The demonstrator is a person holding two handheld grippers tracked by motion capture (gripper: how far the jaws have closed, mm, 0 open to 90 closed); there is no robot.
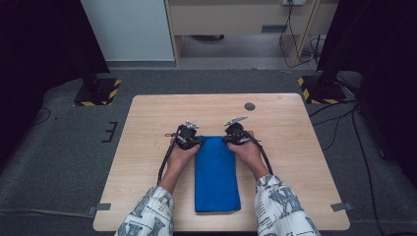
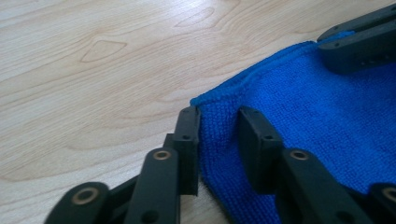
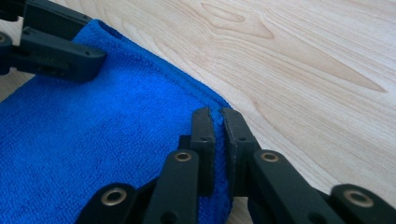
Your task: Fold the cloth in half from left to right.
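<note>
High view first: we're looking down on a bright blue towel [image 1: 217, 174] lying folded into a long narrow rectangle, running from near the tabletop's [image 1: 147, 113] near edge up toward its middle, roughly centred between the left and right edges. It's looking plush and fuzzy, a microfibre sort of weave, with a stitched hem running along the border.

We're working the two far corners of it. The left gripper [image 1: 193, 142] is sitting at the far left corner, the right gripper [image 1: 232, 139] at the far right corner, both hands resting low on the wood.

In the left gripper view we're seeing the jaws narrowed around the towel's corner [image 2: 219, 126], with a fold of blue cloth bunching up between them; one pad [image 2: 188, 140] is sitting against the hem, the other looks to be touching the pile too, though there's a visible span of cloth in between.

In the right gripper view the jaws are pinching almost completely together, clamping the hemmed edge [image 3: 218, 114] of the towel so only a thin sliver of blue is showing between the pads.
</note>
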